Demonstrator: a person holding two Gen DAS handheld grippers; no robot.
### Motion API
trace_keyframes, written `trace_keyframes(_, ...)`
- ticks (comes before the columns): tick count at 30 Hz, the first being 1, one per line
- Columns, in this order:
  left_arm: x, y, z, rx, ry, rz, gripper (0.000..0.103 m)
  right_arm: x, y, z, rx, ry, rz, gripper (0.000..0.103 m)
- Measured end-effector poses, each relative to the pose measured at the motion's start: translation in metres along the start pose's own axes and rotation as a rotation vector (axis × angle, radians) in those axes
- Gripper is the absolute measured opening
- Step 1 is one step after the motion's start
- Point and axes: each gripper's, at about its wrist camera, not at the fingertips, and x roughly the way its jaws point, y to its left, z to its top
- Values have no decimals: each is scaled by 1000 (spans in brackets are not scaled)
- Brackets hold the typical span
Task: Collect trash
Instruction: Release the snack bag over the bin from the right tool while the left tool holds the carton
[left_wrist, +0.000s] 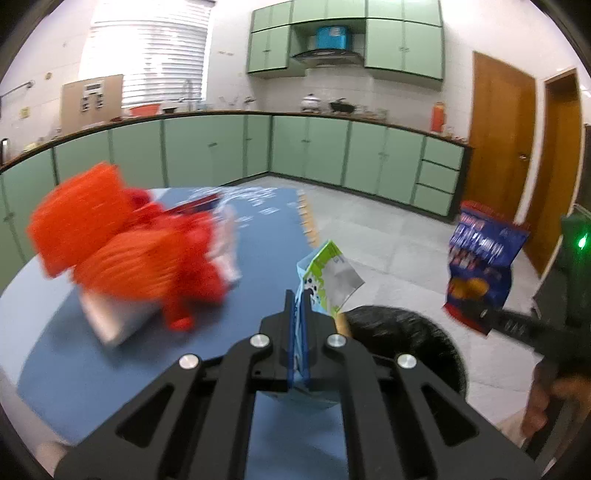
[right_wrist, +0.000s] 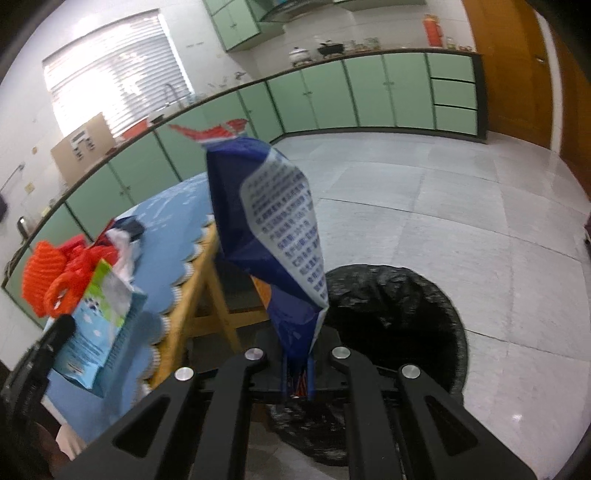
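Note:
My left gripper is shut on a blue and green milk carton, held above the edge of the blue table; the carton also shows in the right wrist view. My right gripper is shut on a blue chip bag, held upright over the near rim of the black-lined trash bin. The chip bag shows in the left wrist view, to the right of the bin.
A pile of red and orange items with a silver wrapper lies on the table's left side; it also shows in the right wrist view. Green cabinets line the far wall. Wooden doors stand at right. Grey tiled floor surrounds the bin.

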Motion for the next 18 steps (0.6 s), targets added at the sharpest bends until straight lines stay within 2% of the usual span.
trace_keyframes(3, 20, -26, 6, 8, 7, -57, 2, 2, -21, 1, 33, 4, -31, 7)
trace_keyframes(6, 48, -50, 6, 3, 58, -129, 3, 10, -40, 1, 52, 26, -56, 10)
trace_keyframes(7, 57, -56, 6, 0, 79, -149, 4, 14, -45, 0, 56, 36, -60, 15)
trace_keyframes(9, 74, -67, 3, -8, 117, -186, 17, 20, -54, -1, 65, 50, -77, 18)
trace_keyframes(10, 82, -71, 2, -11, 130, -196, 32, 22, -58, -2, 70, 55, -84, 26)
trace_keyframes(11, 88, -74, 1, -14, 135, -202, 36, 24, -62, -3, 79, 60, -90, 30)
trace_keyframes(13, 97, -80, -1, -14, 143, -212, 37, 25, -69, -5, 96, 63, -106, 45)
trace_keyframes(18, 94, -73, 3, -26, 132, -205, 42, 21, -73, -5, 114, 49, -113, 59)
